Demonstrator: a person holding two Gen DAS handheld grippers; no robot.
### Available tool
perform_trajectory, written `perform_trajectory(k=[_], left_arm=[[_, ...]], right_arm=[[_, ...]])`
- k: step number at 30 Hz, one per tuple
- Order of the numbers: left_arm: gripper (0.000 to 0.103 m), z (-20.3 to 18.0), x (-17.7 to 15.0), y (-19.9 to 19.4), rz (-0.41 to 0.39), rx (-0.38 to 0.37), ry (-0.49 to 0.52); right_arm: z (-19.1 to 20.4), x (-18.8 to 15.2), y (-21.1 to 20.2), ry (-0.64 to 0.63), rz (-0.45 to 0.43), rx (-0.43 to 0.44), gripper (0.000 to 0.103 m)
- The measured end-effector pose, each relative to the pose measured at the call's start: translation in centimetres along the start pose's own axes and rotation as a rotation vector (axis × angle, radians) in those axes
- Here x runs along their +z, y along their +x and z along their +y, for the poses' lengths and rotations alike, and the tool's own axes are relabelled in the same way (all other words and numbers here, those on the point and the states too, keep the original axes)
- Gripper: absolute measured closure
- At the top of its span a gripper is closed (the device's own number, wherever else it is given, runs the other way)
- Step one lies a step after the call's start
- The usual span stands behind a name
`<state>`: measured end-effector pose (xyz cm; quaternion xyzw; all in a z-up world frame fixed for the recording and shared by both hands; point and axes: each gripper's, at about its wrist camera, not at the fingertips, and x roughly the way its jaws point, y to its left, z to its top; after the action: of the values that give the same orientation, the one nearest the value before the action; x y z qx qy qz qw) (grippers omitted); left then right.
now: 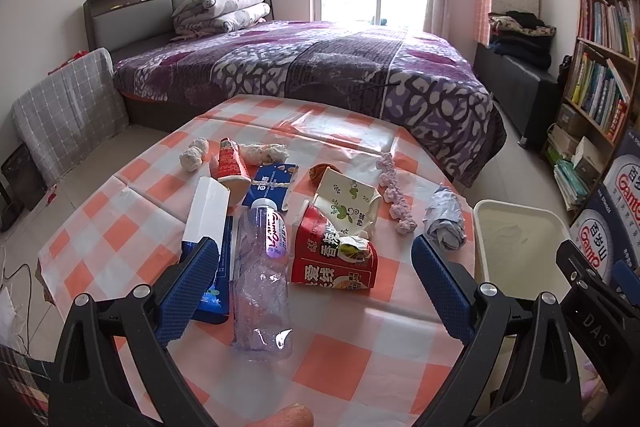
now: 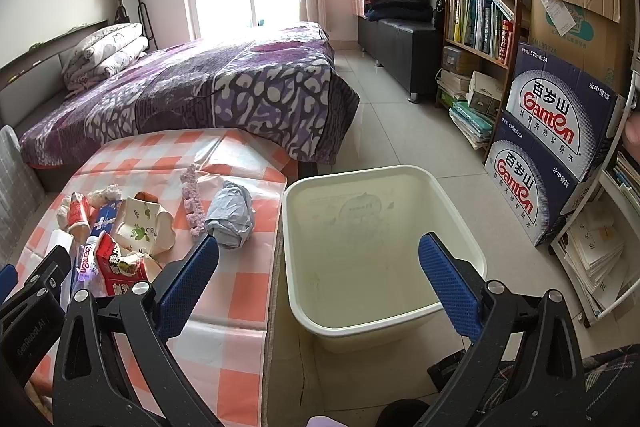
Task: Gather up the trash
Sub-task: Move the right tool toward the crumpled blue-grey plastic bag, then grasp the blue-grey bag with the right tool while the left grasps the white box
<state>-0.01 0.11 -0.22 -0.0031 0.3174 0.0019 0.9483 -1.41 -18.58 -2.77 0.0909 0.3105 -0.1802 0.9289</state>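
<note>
Checked worktop (image 1: 344,355) fills the lower frame, where the empty plastic bottle (image 1: 262,279) lies lengthwise between the left gripper (image 1: 316,283)'s spread, empty fingers, cap pointing away, while the right gripper (image 2: 320,285), likewise released, hangs over the bin (image 2: 384,227).

- Left wrist camera is looking down close over the checkered table (image 1: 360,367), facing the bed (image 1: 320,67).
- Right wrist camera is hovering above the white bin (image 2: 460,211), sharing table edge and bed.
</note>
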Motion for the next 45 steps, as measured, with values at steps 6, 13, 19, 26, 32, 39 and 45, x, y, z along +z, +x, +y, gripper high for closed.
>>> perform_trajectory(k=[6, 13, 19, 26, 32, 39, 45], left_arm=[[0.009, 2.4, -1.7, 1.7, 0.002, -0.009, -0.017], [0.009, 4.5, 2.6, 2.6, 0.086, 0.030, -0.058], [0.009, 8.7, 5.4, 8.3, 0.362, 0.057, -0.134], [0.009, 12.8, 4.9, 16.2, 0.708, 0.023, -0.169], [0.009, 15.5, 2.8, 19.3, 0.842, -0.086, -0.282], [0.028, 17.5, 1.2, 20.2, 0.903, -0.151, -0.344], [0.065, 19.5, 1.6, 19.0, 0.866, -0.155, -0.334]], right_arm=[[0.7, 0.0, 0.6, 0.014, 0.023, 0.017, 0.007], [2.2, 3.1, 1.4, 0.036, 0.085, 0.075, 0.007], [4.7, 5.8, 5.5, -0.040, 0.251, 0.125, 0.007], [6.3, 5.7, 12.8, -0.044, 0.509, 0.184, 0.007], [7.3, 4.8, 16.8, 0.015, 0.611, 0.194, 0.009], [8.6, 3.9, 19.4, 0.032, 0.685, 0.206, 0.039], [9.8, 3.8, 19.3, 0.012, 0.669, 0.217, 0.058]])
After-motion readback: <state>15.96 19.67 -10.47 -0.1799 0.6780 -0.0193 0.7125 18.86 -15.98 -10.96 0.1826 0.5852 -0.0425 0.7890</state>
